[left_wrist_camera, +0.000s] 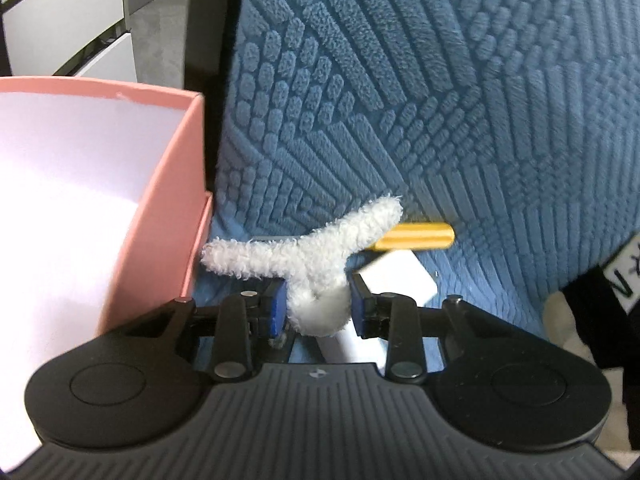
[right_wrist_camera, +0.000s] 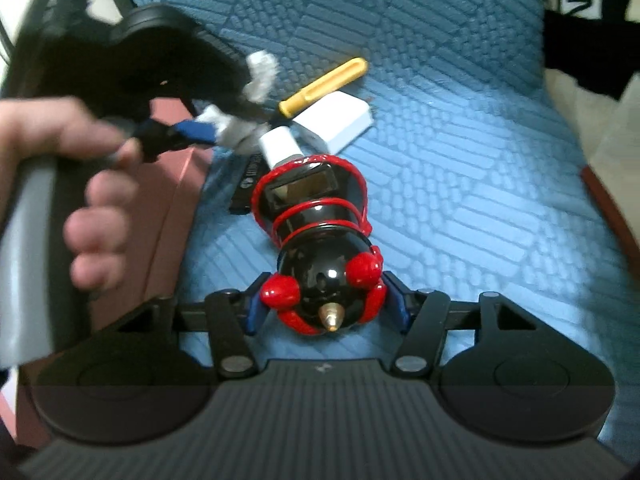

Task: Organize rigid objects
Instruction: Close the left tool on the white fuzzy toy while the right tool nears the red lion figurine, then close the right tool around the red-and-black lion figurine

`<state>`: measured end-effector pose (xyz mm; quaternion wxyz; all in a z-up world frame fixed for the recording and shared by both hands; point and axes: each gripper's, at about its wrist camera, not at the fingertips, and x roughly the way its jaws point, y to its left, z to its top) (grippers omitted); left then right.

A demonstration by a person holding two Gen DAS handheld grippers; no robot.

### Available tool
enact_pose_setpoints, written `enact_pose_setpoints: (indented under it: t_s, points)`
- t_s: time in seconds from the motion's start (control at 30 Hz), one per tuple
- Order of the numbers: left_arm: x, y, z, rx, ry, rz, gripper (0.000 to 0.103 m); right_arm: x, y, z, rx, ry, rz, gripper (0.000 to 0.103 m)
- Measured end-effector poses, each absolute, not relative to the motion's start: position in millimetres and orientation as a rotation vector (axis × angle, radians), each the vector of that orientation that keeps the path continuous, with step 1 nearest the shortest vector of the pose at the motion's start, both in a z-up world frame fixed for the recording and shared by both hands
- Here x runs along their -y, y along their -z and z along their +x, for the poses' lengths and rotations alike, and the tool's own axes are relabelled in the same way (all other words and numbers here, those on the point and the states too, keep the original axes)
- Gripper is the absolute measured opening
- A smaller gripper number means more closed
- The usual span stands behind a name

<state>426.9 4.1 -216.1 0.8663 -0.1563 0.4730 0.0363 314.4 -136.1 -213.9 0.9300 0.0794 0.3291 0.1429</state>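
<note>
In the right wrist view, the right gripper (right_wrist_camera: 326, 306) is clamped on a glossy black and red figurine (right_wrist_camera: 320, 248). Its blue pads press the rounded lower body on both sides, just beside two red knobs. The figurine's long axis runs straight away from the claw: a small brass tip points back toward the camera, and the wider end with a red-framed window points away across the blue textured mat (right_wrist_camera: 460, 200).

Past the figurine, a white block (right_wrist_camera: 340, 120) lies on the mat, and a yellow stick (right_wrist_camera: 324, 86) lies behind it, its long axis slanting up to the right. To the left, a person's hand (right_wrist_camera: 80, 184) grips the handle of the other tool, which is blurred.

In the left wrist view, the left gripper (left_wrist_camera: 318, 306) is closed on a white fuzzy looped piece (left_wrist_camera: 316, 264). Its lower loop sits between the blue pads, the left pad touching it plainly and the right pad at its edge. From the loop two fuzzy arms spread out, one pointing left toward the pink box (left_wrist_camera: 176, 200), the other slanting up to the right.

The pink box stands just left of the claw, its white inside open to view. The white block and yellow stick lie just beyond the fuzzy piece on the mat.
</note>
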Motion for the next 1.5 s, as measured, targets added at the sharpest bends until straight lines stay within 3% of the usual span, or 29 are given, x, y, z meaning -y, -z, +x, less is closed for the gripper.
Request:
enact_pose_setpoints:
  t_s: [0.37,0.87,1.07,1.37,1.5]
  points:
    - [0,196,357,-1.021,-0.022,-0.304,0.037,148,190,282,-0.607,-0.247,0.127,0.059]
    - [19,193,275,-1.047,0.064,-0.290,0.037,175,184,230,-0.653,-0.171,0.143,0.058]
    - [33,205,248,-1.064,0.109,-0.273,0.037,184,179,214,-0.640,-0.166,0.125,0.038]
    - [54,235,219,-1.086,0.152,-0.176,0.038,205,184,207,-0.664,-0.166,0.156,0.039]
    - [54,234,215,-1.078,0.158,-0.165,0.038,216,189,213,-0.680,-0.171,0.259,0.053]
